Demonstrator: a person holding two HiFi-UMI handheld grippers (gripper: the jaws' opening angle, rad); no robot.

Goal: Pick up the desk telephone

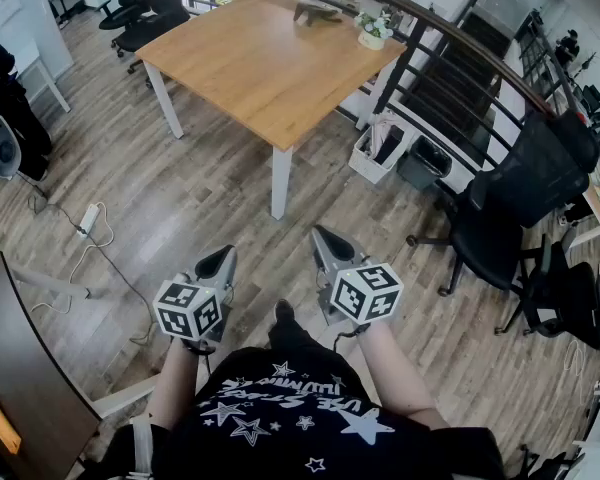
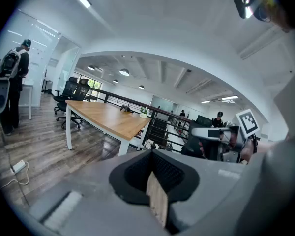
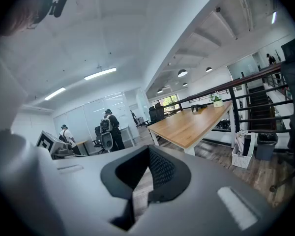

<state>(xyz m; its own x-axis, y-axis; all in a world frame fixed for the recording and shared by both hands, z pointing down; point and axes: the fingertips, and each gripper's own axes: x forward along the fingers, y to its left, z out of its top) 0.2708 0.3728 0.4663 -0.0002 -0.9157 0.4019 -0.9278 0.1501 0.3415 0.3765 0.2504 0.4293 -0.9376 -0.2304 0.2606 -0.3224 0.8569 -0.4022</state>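
left gripper (image 1: 223, 258): jaws closed, nothing between them. Held low in front of the person, over the floor.
right gripper (image 1: 325, 236): jaws together, empty. Just beside the left one, tip aimed toward the table.
desk telephone (image 1: 315, 13): small dark shape at the far end of the wooden table (image 1: 260, 68), near the plant pot (image 1: 373, 34). Well apart from both grippers, too small for detail.
table edges: near corner over the white leg (image 1: 280, 180) points at the grippers. The far right edge runs just beside the railing (image 1: 450, 68).
open room: plank floor (image 1: 180, 168) lies bare between the grippers and that leg, and along the table's left side.
left limits: power strip (image 1: 88, 220) with its cable on the floor; dark desk (image 1: 20, 368) at the lower left, near the left gripper.
right limits: black office chairs (image 1: 500, 218) near the right gripper's side. White basket (image 1: 375, 153) and grey bin (image 1: 420, 163) sit against the railing, beside the table leg.
far end: more black chairs (image 1: 145, 8) beyond the table's far left corner.
writing: marker cubes (image 1: 190, 310) carry black-and-white square patterns only. T-shirt (image 1: 280, 408) has white stars and lettering, seen upside down, not readable. No brand legible anywhere.
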